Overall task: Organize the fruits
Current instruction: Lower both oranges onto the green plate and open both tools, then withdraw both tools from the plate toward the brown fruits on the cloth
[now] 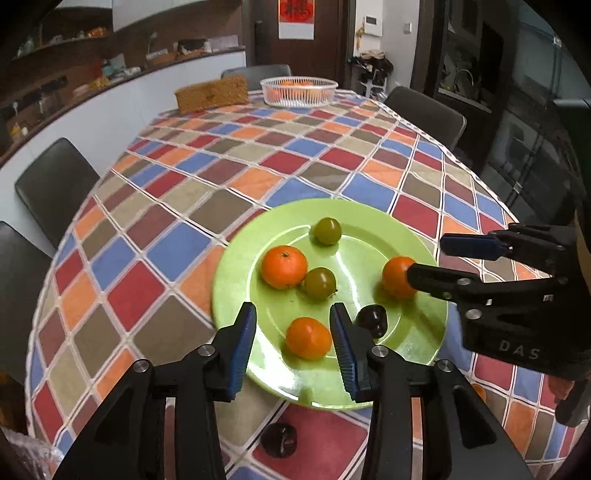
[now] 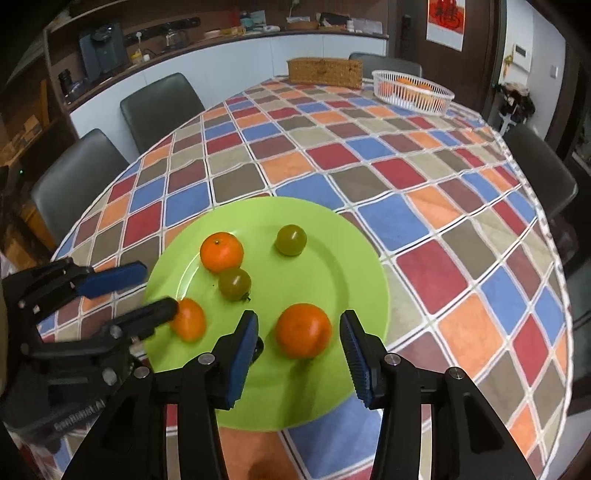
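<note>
Table point(image 2: 369, 155) under a chequered cloth of red, blue, orange, grey and brown squares; dark padded chairs point(image 2: 159, 107) stand along its sides and far end. Beyond the table's far-left edge a white-fronted counter point(image 2: 229, 55) curves along, dark wood shelving point(image 1: 55, 55) above it cluttered with small items. Behind the far end, a dark door point(image 1: 306, 51) bears a red-and-white hanging point(image 1: 295, 16); indoor lighting.
</note>
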The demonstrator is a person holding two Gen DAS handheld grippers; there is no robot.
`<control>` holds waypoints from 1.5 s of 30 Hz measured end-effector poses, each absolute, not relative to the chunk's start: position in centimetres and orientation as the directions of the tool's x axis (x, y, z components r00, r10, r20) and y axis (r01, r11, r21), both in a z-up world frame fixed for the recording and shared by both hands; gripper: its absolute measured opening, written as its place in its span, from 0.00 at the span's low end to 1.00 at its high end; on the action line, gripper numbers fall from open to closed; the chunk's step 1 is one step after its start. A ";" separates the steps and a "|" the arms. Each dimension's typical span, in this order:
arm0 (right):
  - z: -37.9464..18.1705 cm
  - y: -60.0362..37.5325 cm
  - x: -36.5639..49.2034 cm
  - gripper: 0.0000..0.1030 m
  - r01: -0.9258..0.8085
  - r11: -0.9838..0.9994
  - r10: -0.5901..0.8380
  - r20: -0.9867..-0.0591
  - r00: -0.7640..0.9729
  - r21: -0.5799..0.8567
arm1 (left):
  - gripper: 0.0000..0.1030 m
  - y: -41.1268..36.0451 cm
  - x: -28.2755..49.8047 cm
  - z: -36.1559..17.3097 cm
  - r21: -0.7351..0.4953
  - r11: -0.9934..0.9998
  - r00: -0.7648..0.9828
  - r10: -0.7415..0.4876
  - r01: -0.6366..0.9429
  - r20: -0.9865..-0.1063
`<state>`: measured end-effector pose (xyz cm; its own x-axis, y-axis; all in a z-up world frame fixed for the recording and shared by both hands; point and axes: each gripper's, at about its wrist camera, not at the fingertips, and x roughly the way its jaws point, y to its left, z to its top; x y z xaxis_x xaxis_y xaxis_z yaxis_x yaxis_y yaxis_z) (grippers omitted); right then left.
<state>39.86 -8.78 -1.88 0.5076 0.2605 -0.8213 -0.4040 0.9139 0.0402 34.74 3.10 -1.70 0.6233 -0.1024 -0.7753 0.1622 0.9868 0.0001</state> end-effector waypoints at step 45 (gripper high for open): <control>0.3 -11.3 18.7 0.60 -0.518 0.852 0.361 -0.639 0.680 -0.070 | 0.76 0.7 14.2 -0.4 0.100 0.967 0.773 -0.124 0.235 -0.622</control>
